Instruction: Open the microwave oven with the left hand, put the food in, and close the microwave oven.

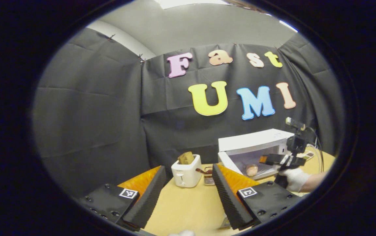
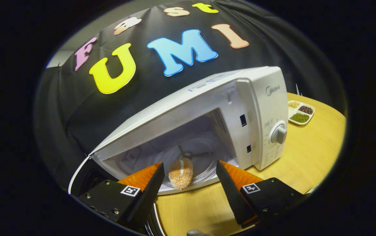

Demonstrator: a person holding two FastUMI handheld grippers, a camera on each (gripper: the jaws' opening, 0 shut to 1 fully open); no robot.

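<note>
The white microwave stands with its door swung open to the left. A breaded, oval piece of food lies on the glass turntable inside, touching neither finger. My right gripper is open just in front of the cavity, one finger on each side of the food. In the left gripper view, my left gripper is open and holds nothing, well back from the microwave. Farther off there I see the food, the right gripper and the gloved hand holding it.
A white toaster with a slice of bread in it stands on the wooden table, left of the microwave. Beside it is a small wire rack. A divided dish of beans sits right of the microwave, past its dial.
</note>
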